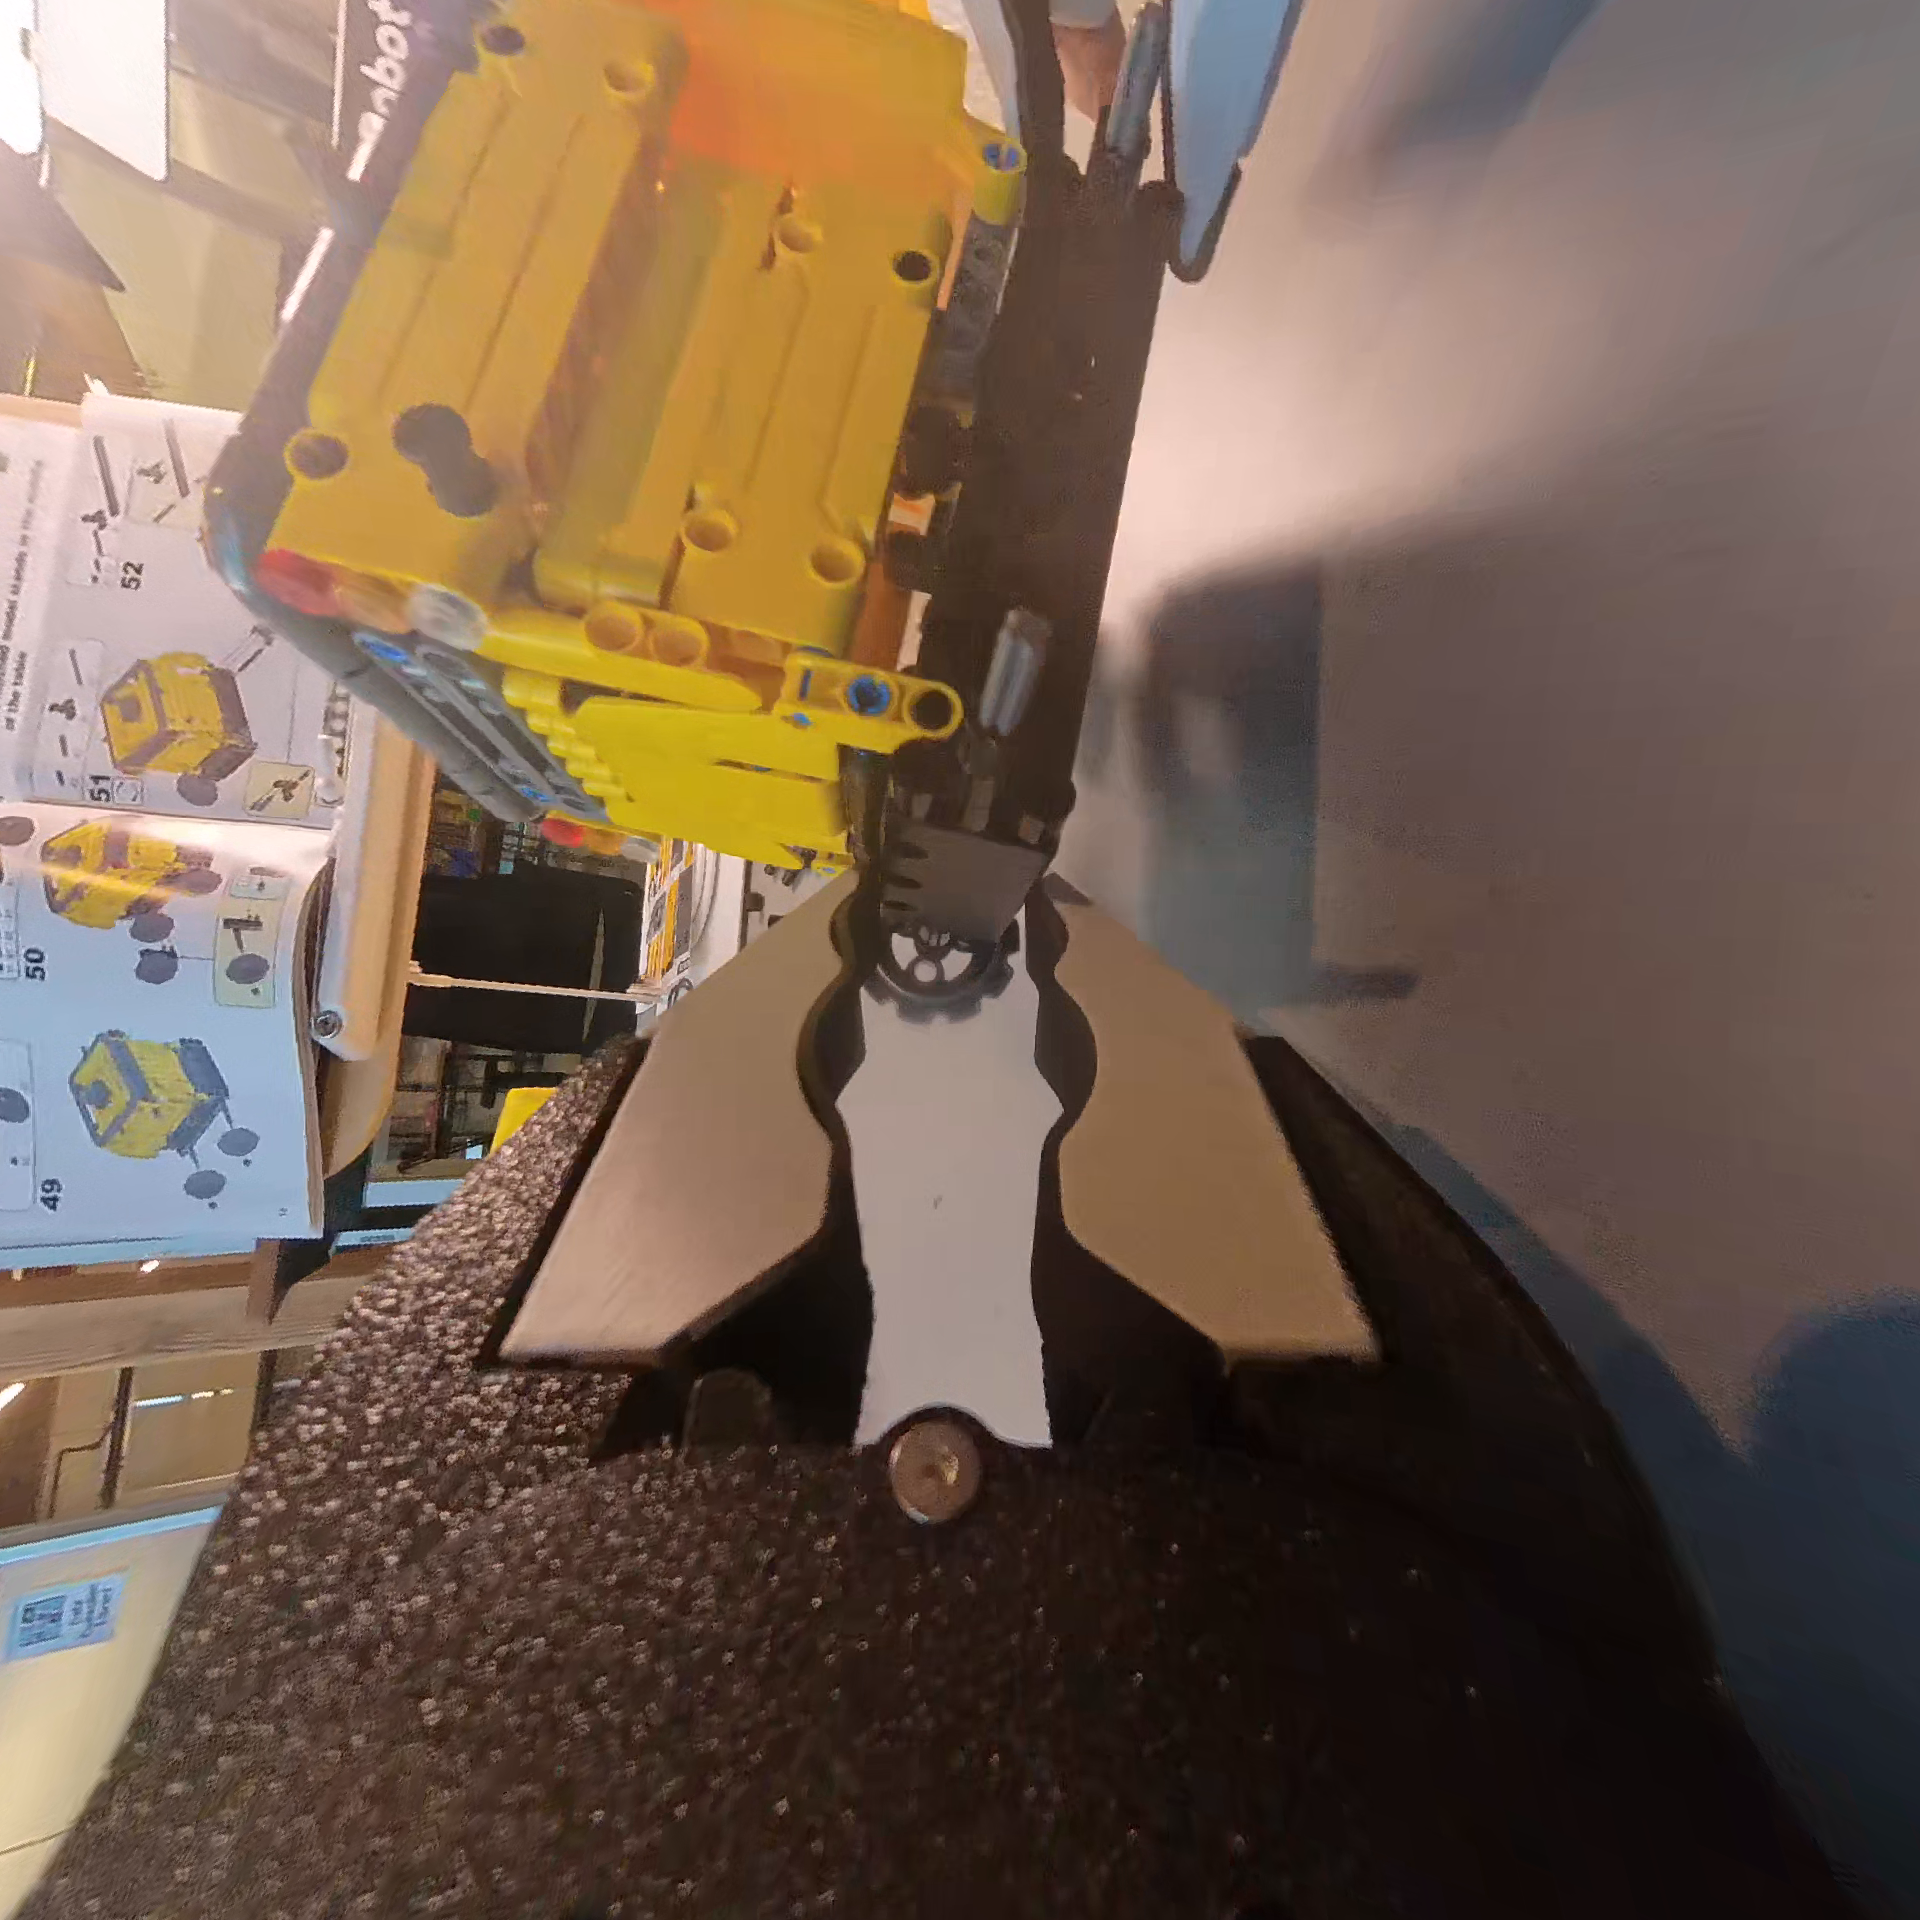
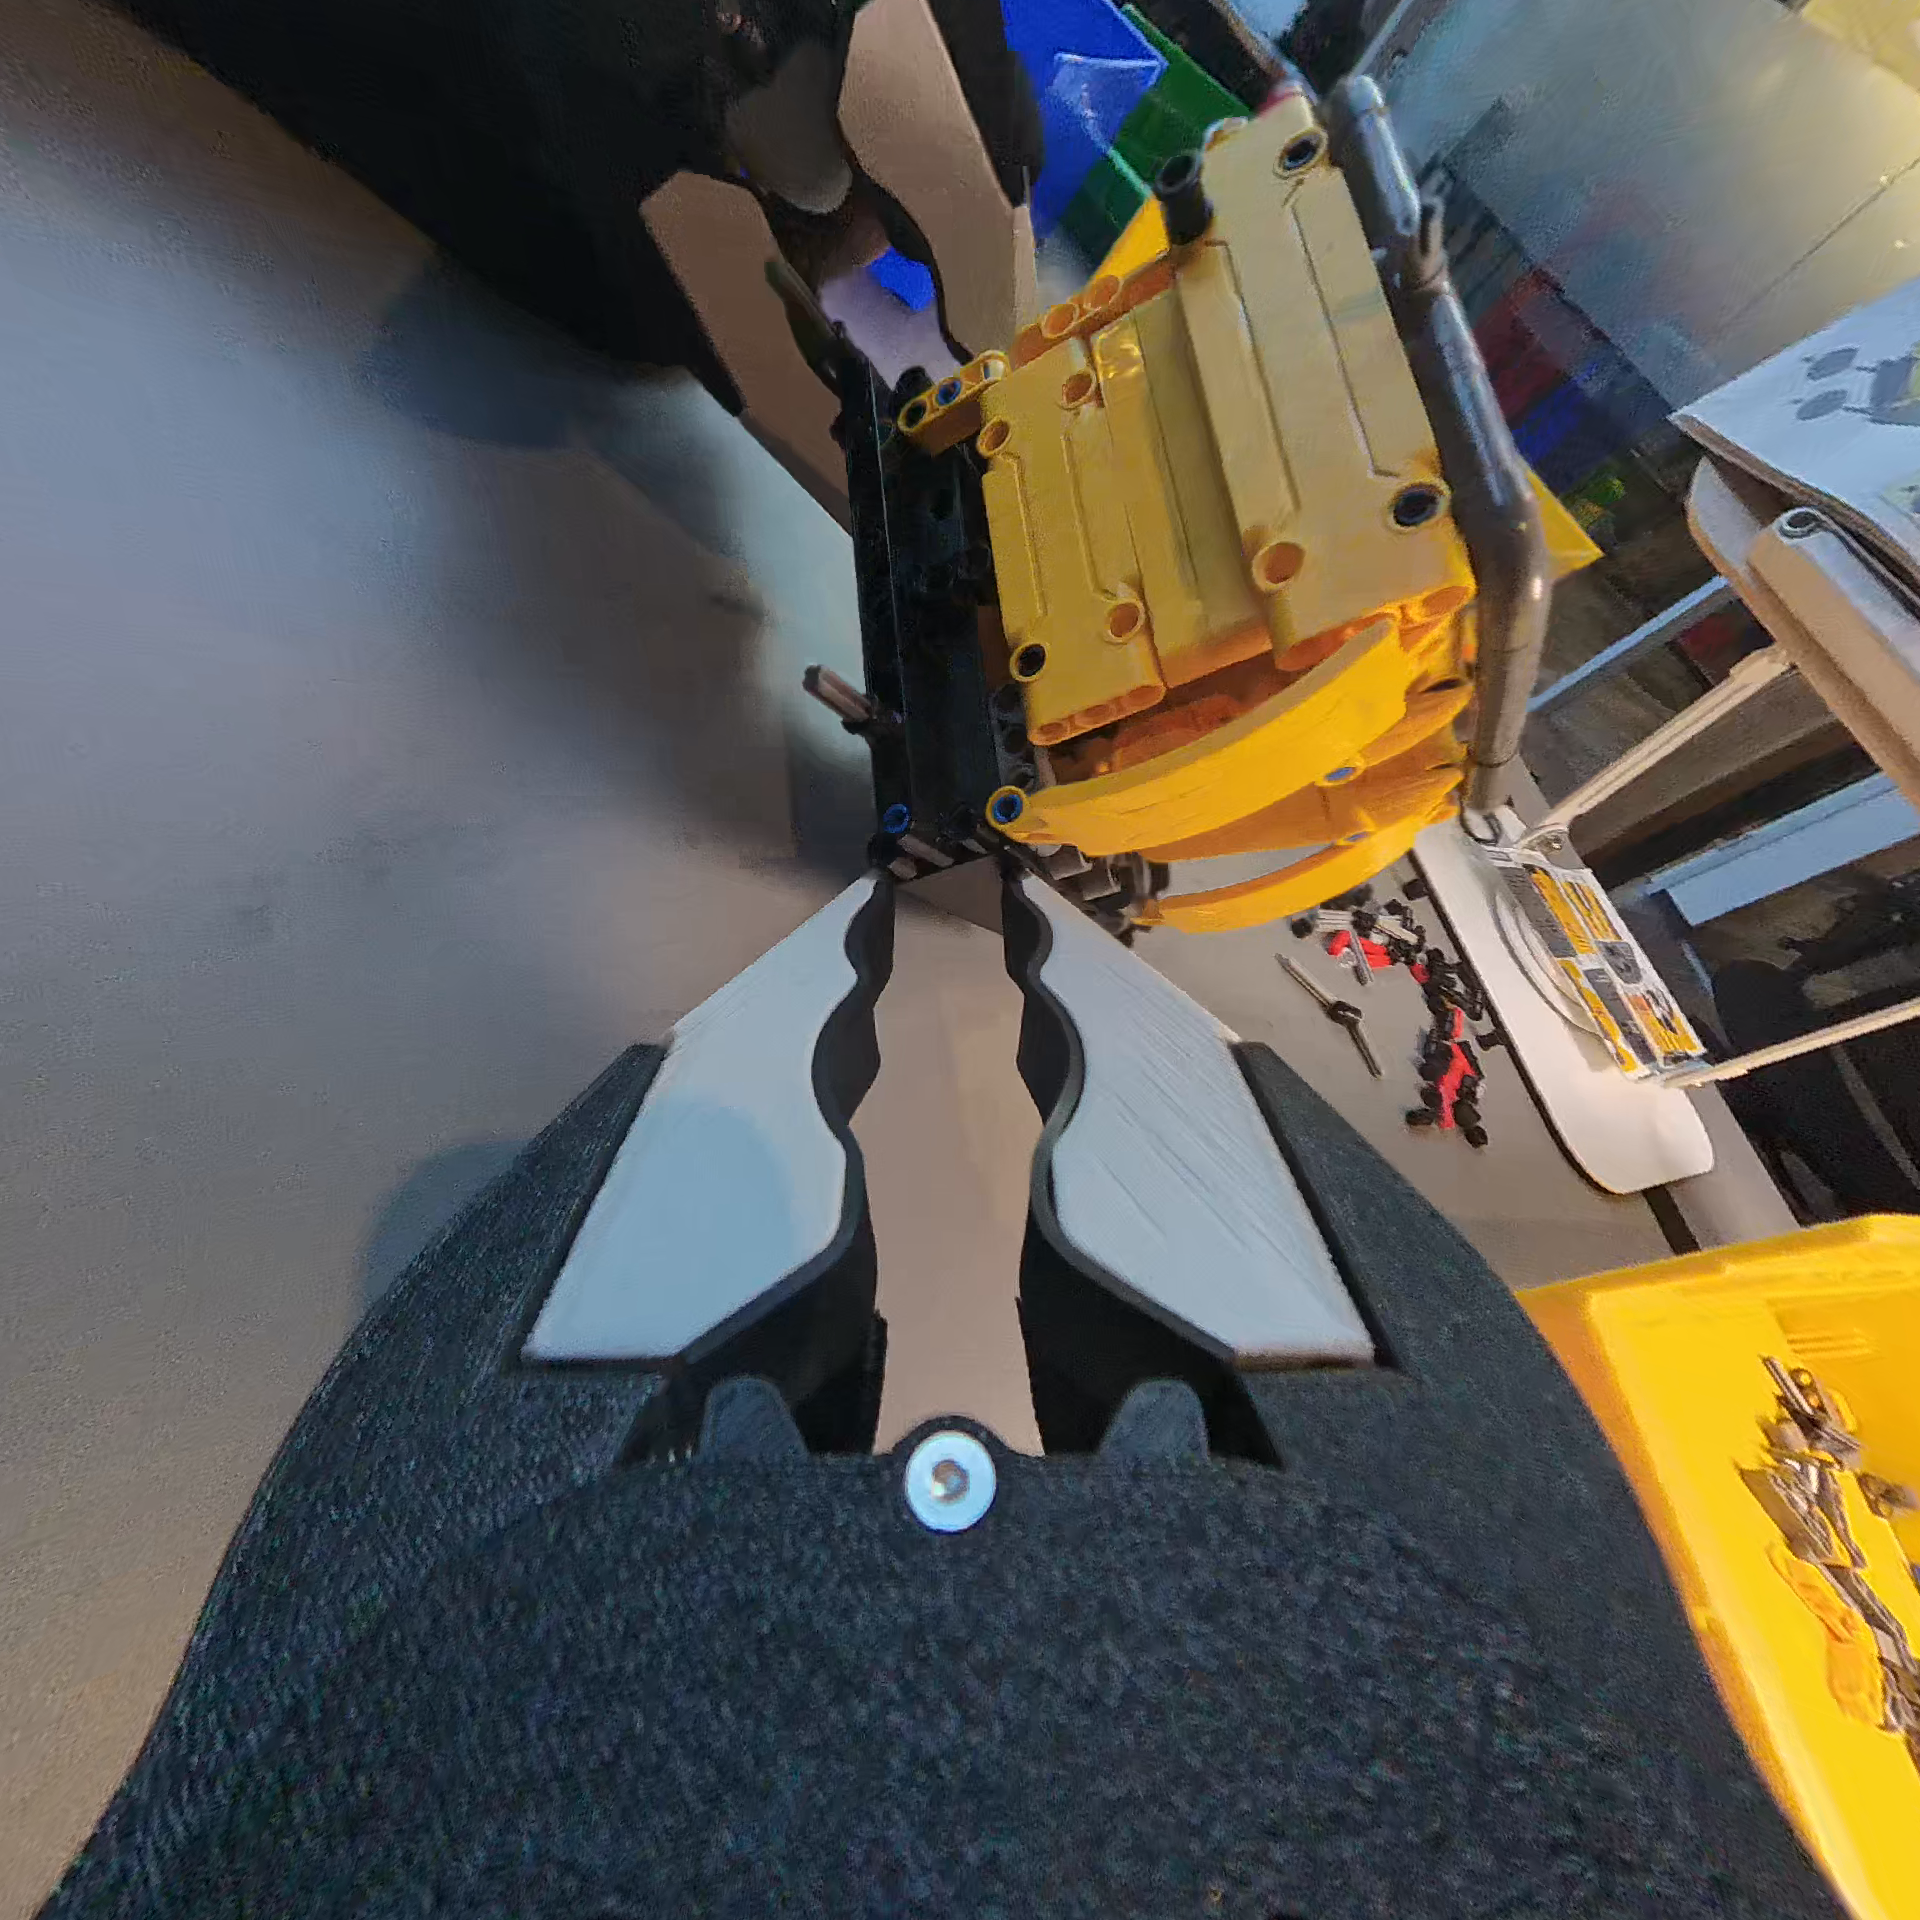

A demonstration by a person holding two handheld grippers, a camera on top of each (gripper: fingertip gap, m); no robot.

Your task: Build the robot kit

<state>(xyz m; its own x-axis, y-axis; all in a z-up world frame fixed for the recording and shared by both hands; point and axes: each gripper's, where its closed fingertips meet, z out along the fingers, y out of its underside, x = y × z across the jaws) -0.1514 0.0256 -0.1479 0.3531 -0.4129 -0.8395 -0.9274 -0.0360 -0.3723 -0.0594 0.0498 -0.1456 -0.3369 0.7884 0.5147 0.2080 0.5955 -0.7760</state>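
A yellow brick-built vehicle model [image 1: 623, 364] with a black chassis [image 1: 1049, 468] is held between both grippers, tipped on its side to both cameras. My left gripper [image 1: 948, 902] is shut on one end of the black chassis, and a black gear wheel [image 1: 940, 971] shows between its fingers just behind the tips. My right gripper [image 2: 943, 883] is shut on the other end of the chassis [image 2: 930, 675], with the yellow body [image 2: 1216, 499] to its right. The left gripper's fingers [image 2: 727, 270] show at the far end in the right wrist view.
An open instruction booklet [image 1: 156, 831] stands on a wooden holder. Loose black and red small parts [image 2: 1439, 1029] lie on the table by a white tray [image 2: 1579, 1132] with a sticker sheet. A yellow bin [image 2: 1704, 1455] of parts is near right; blue and green bins [image 2: 1081, 94] stand farther off. The tips of one gripper are about 10 cm away from the tips of the other.
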